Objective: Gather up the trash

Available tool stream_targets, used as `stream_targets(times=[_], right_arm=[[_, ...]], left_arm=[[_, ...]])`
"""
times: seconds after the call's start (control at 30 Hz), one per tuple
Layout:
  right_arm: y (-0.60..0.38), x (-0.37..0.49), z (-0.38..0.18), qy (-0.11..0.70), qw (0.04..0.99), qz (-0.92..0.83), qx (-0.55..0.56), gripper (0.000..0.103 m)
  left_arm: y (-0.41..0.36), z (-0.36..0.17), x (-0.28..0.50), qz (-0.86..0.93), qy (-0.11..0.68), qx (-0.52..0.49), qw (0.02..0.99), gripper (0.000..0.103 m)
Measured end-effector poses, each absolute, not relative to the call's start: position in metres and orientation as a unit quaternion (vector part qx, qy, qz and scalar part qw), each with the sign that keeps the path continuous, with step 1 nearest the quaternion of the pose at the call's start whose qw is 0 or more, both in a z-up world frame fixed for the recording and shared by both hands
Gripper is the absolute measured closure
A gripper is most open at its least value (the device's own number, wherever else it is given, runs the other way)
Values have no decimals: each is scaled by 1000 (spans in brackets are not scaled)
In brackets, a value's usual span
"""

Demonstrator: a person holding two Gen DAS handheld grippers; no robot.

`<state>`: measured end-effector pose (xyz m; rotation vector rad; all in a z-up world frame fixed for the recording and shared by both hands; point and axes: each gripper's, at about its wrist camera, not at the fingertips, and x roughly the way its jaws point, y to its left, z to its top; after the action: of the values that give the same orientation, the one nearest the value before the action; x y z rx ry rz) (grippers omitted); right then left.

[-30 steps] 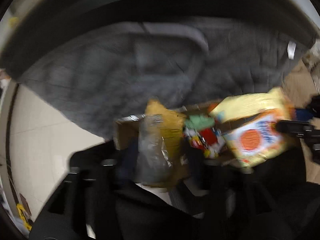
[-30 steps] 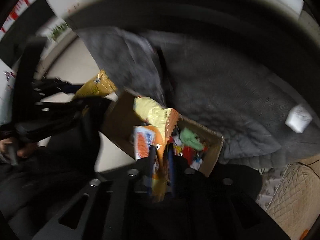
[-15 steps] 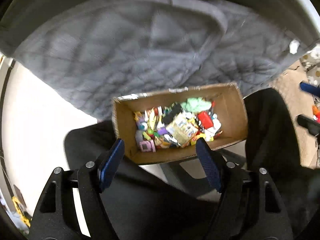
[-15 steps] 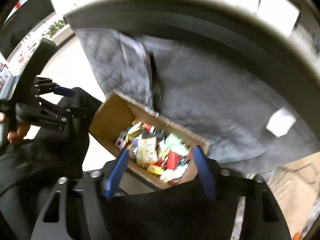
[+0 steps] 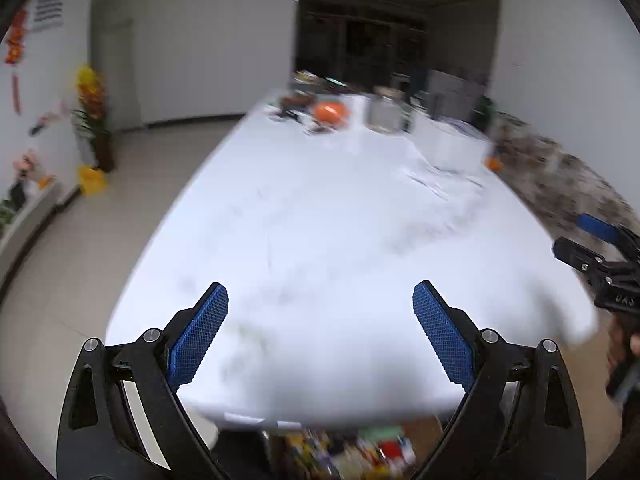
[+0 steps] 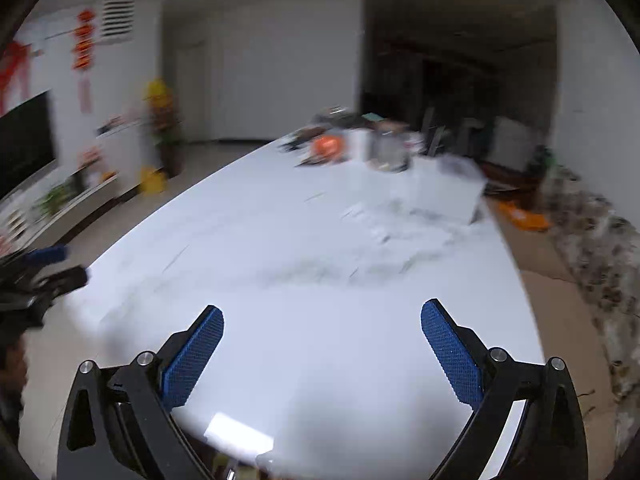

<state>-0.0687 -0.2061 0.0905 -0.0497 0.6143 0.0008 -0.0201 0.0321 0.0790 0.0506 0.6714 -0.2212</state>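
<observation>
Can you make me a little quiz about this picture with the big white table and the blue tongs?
1. True or false: the left tongs are squeezing a wrapper.
2. What colour is the round thing at the far end of the white table?
A. green
B. orange
C. purple
3. Fill in: under the table's near edge you can see a box of colourful ____.

Key:
1. False. Both the left and right tongs are opening with nothing between them.
2. B
3. trash
</observation>
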Motion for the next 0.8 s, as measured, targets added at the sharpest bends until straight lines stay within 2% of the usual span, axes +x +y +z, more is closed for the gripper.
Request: stream_targets(times=[0.13,0.3,0.47,0.8], right_arm=[[-203,16,71,298,951,-79,-37,5],[-205,84,39,332,933,-123,-71,5],[-213,114,23,342,932,-120,-34,5],[-226,151,19,336,934,-109,48,5]], left_arm=[[5,63,40,-74,337,29,938,12],[4,36,100,-66,366,-4,928,12],[4,17,137,-49,385,7,922,12],[-12,20,177,-59,333,24,941,12]])
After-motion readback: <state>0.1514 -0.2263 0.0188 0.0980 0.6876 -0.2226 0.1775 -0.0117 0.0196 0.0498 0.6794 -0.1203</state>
